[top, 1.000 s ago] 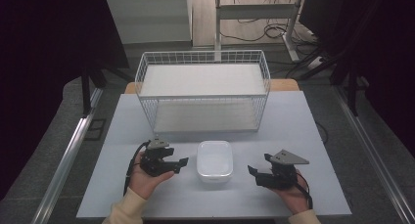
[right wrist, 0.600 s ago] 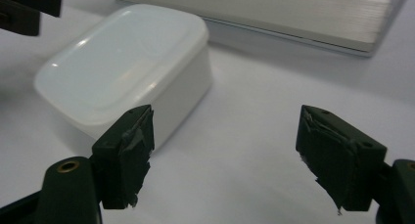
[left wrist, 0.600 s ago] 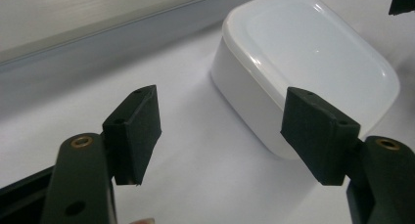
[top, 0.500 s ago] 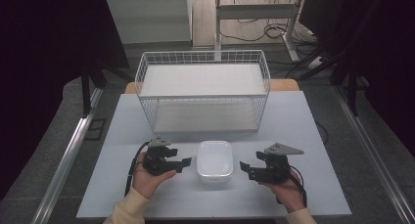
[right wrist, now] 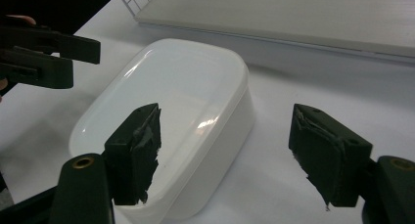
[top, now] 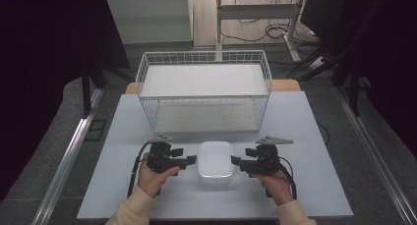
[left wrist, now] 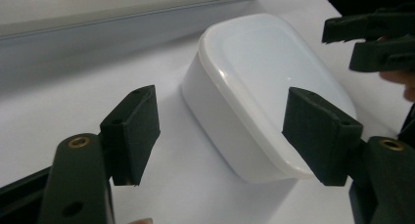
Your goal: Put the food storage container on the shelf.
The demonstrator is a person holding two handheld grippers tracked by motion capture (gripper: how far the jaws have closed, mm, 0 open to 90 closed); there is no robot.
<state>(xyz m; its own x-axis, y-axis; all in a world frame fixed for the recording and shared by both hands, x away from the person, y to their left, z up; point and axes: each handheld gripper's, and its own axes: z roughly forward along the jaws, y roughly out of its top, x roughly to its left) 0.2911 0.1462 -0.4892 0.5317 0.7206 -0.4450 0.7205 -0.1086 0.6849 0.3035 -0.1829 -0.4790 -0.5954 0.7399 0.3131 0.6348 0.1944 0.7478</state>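
A white lidded container [top: 215, 162] sits on the near middle of the counter [top: 314, 122], just in front of a wire basket [top: 203, 90]. The left gripper [top: 191, 160] and right gripper [top: 237, 161] flank its left and right sides, both with jaws spread wide and holding nothing, tips just beside it.

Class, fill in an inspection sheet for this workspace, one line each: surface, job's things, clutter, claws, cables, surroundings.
Surface: pale table, bare around the things.
Job's things: white lidded container near the front edge; white wire basket behind it.
Clutter: nothing seen.
Claws: left claw and right claw flank the container, both open, neither touching it.
Cables: one trails from each claw; more lie on the floor behind.
Surroundings: dark curtains, metal desk legs.
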